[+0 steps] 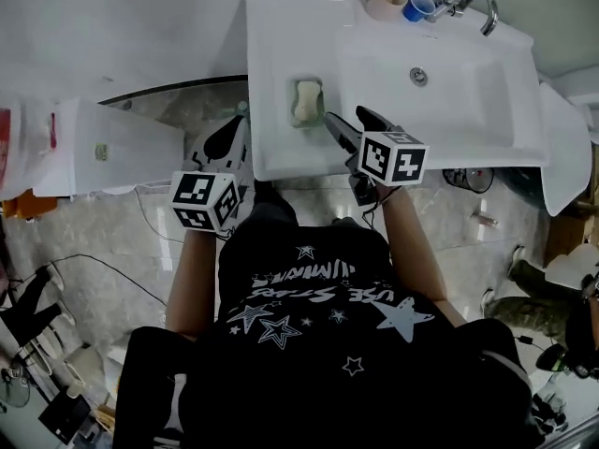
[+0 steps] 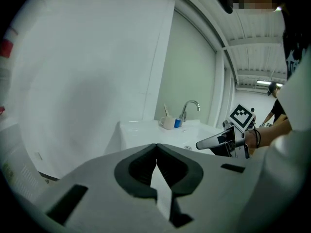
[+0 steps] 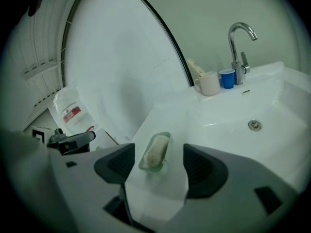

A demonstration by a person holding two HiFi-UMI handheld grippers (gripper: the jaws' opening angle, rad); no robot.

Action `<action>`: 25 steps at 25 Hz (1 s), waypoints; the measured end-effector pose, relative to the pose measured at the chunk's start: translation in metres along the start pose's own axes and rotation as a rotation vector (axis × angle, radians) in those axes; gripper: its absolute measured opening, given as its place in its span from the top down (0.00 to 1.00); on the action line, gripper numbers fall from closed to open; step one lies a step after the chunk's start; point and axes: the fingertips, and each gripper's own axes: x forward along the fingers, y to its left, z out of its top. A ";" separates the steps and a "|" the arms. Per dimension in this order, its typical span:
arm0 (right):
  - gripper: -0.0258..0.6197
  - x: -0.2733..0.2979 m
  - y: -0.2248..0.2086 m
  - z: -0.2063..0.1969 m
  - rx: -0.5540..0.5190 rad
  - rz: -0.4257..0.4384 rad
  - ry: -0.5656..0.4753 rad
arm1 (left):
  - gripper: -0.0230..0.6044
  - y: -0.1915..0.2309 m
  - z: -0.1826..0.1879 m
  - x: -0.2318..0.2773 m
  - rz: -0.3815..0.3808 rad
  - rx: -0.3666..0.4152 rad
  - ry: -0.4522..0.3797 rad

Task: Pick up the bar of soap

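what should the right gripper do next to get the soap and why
Probably ease the right gripper forward and down over the soap: its jaws are open and empty, and the soap lies in its dish just ahead, framed between them but not yet reached.

Bar of soap: pale cream, oblong, edges rounded. Lying flat, lengthwise in a pale green soap dish on the white basin ledge. Upper centre of head view; lower centre of right gripper view. Nothing touching it.
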 end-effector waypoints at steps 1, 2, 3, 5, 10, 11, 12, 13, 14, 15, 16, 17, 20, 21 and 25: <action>0.48 0.006 0.003 -0.001 0.009 -0.014 0.009 | 0.95 0.006 0.001 0.004 -0.017 0.002 0.005; 0.48 0.011 0.006 -0.002 0.016 -0.028 0.017 | 0.95 0.012 0.003 0.009 -0.034 0.003 0.009; 0.48 0.017 0.009 -0.003 0.023 -0.041 0.026 | 0.95 0.016 0.004 0.013 -0.052 0.003 0.012; 0.49 0.029 0.014 -0.005 0.039 -0.064 0.040 | 0.95 0.024 0.004 0.021 -0.087 0.002 0.023; 0.54 0.052 0.022 -0.012 0.073 -0.120 0.068 | 0.95 0.038 -0.002 0.036 -0.178 0.015 0.058; 0.55 0.055 0.022 -0.013 0.081 -0.133 0.074 | 0.95 0.040 -0.004 0.039 -0.195 0.018 0.065; 0.56 0.059 0.022 -0.015 0.092 -0.150 0.081 | 0.95 0.042 -0.005 0.041 -0.210 0.021 0.071; 0.56 0.062 0.021 -0.016 0.104 -0.167 0.091 | 0.95 0.044 -0.006 0.042 -0.224 0.021 0.076; 0.57 0.066 0.021 -0.018 0.115 -0.184 0.102 | 0.95 0.047 -0.007 0.043 -0.237 0.021 0.080; 0.58 0.070 0.021 -0.019 0.126 -0.198 0.113 | 0.95 0.049 -0.008 0.045 -0.248 0.019 0.084; 0.59 0.074 0.020 -0.020 0.137 -0.212 0.122 | 0.95 0.051 -0.009 0.046 -0.258 0.016 0.087; 0.58 0.077 0.019 -0.021 0.148 -0.227 0.128 | 0.95 0.053 -0.011 0.047 -0.267 0.013 0.090; 0.58 0.085 0.015 -0.022 0.172 -0.281 0.148 | 0.95 0.059 -0.013 0.051 -0.290 0.008 0.095; 0.58 0.087 0.014 -0.023 0.176 -0.298 0.158 | 0.95 0.061 -0.013 0.052 -0.297 0.008 0.096; 0.58 0.093 0.011 -0.026 0.163 -0.364 0.196 | 0.95 0.070 -0.012 0.057 -0.320 0.005 0.097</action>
